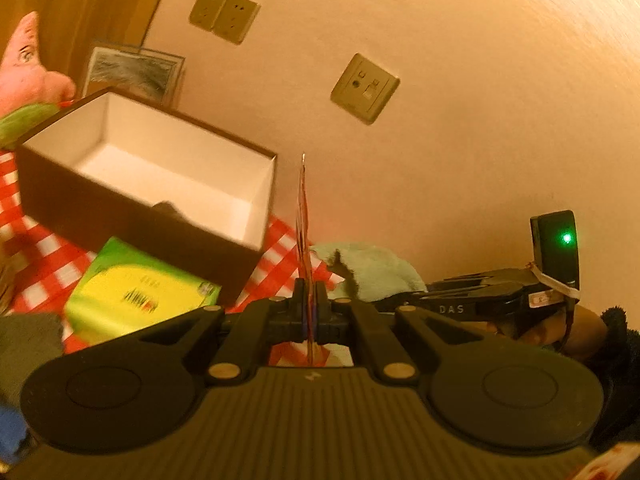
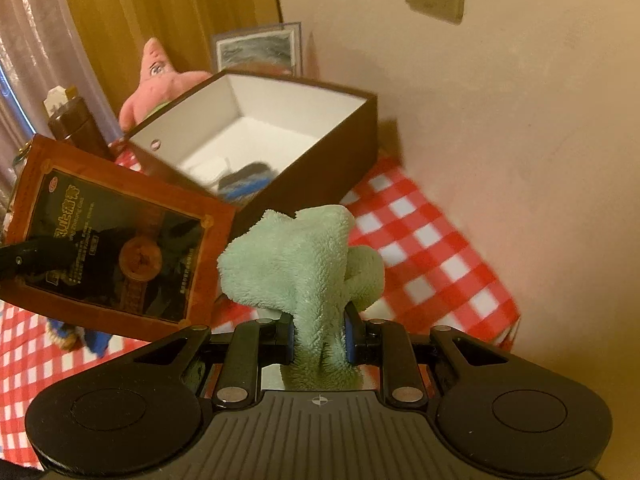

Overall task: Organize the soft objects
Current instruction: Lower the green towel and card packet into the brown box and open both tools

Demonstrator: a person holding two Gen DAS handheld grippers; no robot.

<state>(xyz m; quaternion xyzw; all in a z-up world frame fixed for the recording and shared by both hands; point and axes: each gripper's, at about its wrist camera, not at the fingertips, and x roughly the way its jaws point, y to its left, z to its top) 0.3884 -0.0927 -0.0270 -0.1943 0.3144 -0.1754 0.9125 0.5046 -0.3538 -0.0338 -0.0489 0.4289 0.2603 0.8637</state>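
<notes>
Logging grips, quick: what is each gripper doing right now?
Left gripper: shut on the flat red-bordered packet.
Right gripper: shut on the fluffy pale green cloth.

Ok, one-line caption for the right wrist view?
Right tongs shut on a green fleece cloth, facing the open brown box on a red checked tablecloth.
</notes>
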